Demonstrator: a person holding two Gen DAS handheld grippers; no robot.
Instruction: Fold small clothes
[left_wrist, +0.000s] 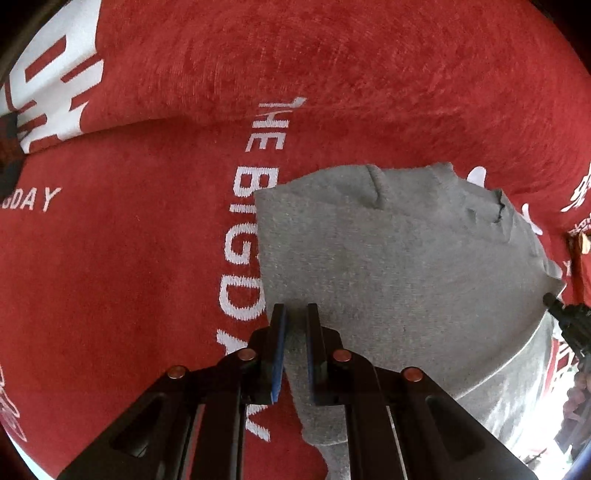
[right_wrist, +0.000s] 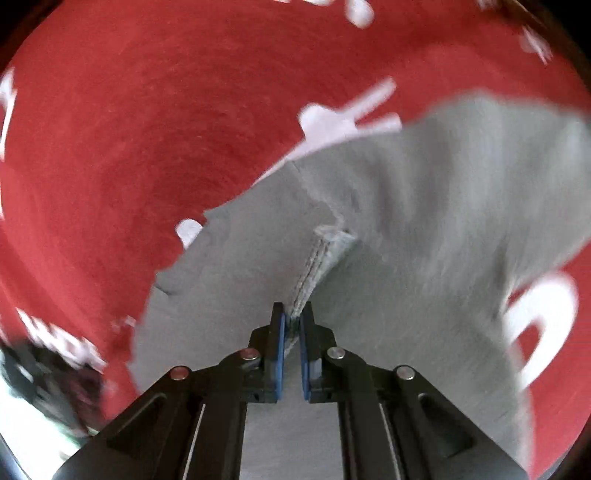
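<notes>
Left wrist view: grey garment (left_wrist: 399, 266) spread on a red blanket (left_wrist: 147, 258) with white lettering, filling the 3 to 6 o'clock area. Left gripper (left_wrist: 295, 314) pinching the garment's near edge at 6 o'clock. Right gripper (left_wrist: 554, 301) gripping its corner at 3 o'clock.

Right wrist view, blurred: right gripper (right_wrist: 293, 314) pressed together on a stitched hem (right_wrist: 321, 258), grey cloth draping from 2 to 6 o'clock.

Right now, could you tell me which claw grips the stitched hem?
The right claw, pinching the grey garment at its double-stitched seam; the left claw grips plain fabric.
</notes>
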